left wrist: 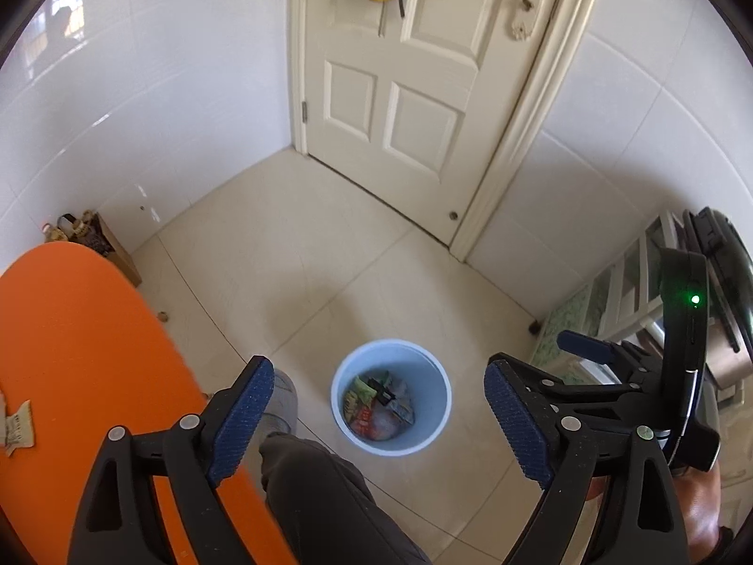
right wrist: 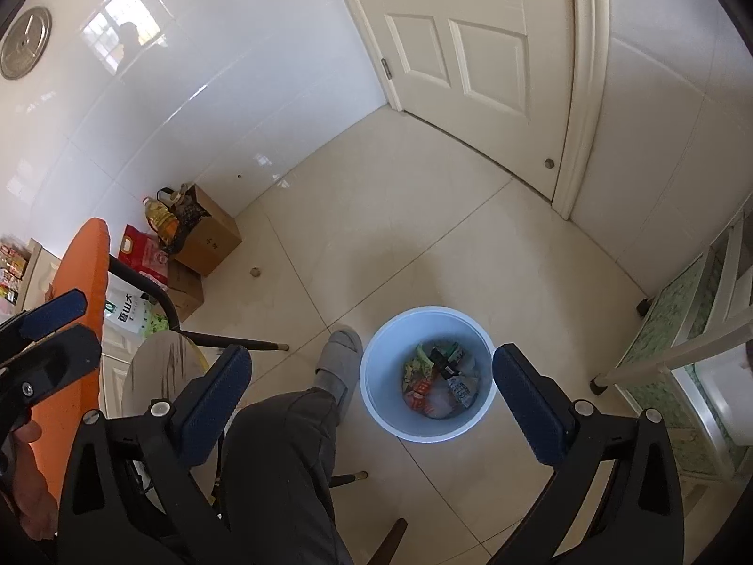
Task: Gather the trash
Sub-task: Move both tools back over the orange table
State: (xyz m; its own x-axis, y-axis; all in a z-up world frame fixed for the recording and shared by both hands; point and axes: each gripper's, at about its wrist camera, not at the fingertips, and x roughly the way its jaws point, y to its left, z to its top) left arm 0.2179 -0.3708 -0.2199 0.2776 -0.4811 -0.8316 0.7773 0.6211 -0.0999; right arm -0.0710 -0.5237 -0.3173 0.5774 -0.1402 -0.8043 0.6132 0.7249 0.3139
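Note:
A light blue trash bin (left wrist: 435, 428) stands on the tiled floor, holding several snack wrappers (left wrist: 379, 407). It also shows in the right wrist view (right wrist: 376, 395), with the wrappers (right wrist: 440, 383) inside. My left gripper (left wrist: 379, 416) is open and empty, high above the bin. My right gripper (right wrist: 372, 400) is open and empty too, above the bin; it also shows at the right edge of the left wrist view (left wrist: 583, 346). A torn paper scrap (left wrist: 16, 428) lies on the orange table (left wrist: 80, 353) at the left.
The person's leg (right wrist: 282, 461) and grey slipper (right wrist: 339, 362) are beside the bin. A closed white door (left wrist: 404, 75) is ahead. Cardboard boxes (right wrist: 207, 235), an oil bottle and bags stand by the left wall. A white shelf unit (right wrist: 696, 353) stands at right. A round stool (right wrist: 160, 367) is under the table.

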